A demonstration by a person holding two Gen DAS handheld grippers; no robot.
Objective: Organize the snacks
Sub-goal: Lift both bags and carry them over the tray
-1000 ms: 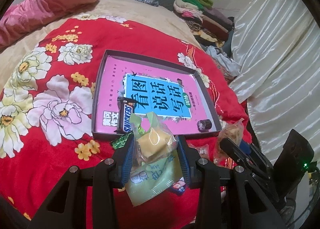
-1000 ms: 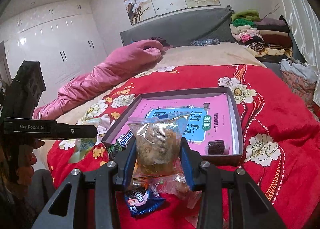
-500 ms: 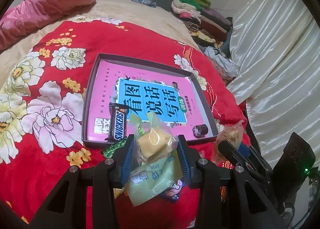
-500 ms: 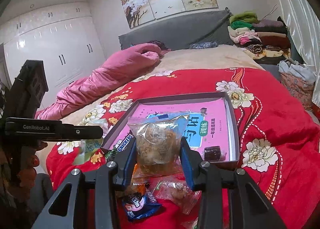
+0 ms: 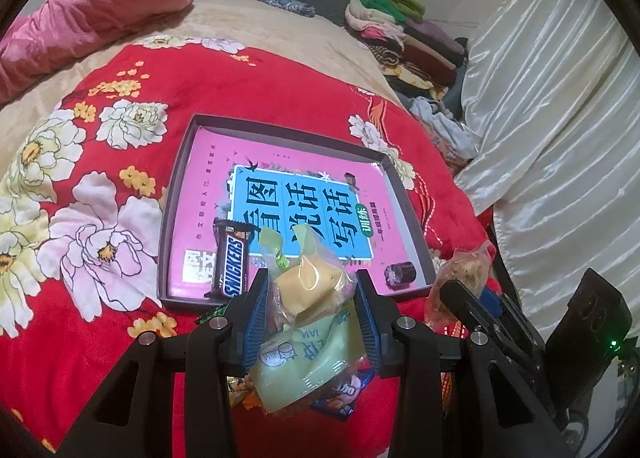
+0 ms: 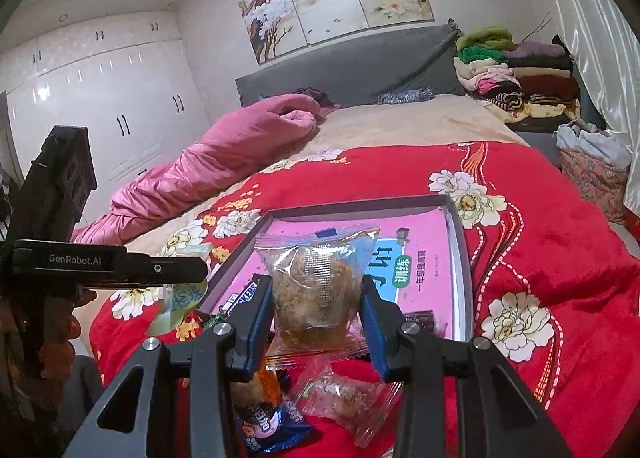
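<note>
My left gripper is shut on a yellow cake in a clear and green wrapper, held above the near edge of a dark shallow tray lined with a pink book. A Snickers bar and a small dark chocolate lie in the tray. My right gripper is shut on a clear packet of brown floss cake, held before the tray. It also shows in the left wrist view.
Loose snacks lie on the red flowered blanket below the grippers: a blue Oreo pack, a clear wrapped pastry, a small green candy. A pink quilt and folded clothes lie further back.
Both grippers have risen and pulled back a little with their packets. The Snickers bar sits fully inside the tray now, where earlier it hung over the near rim.
</note>
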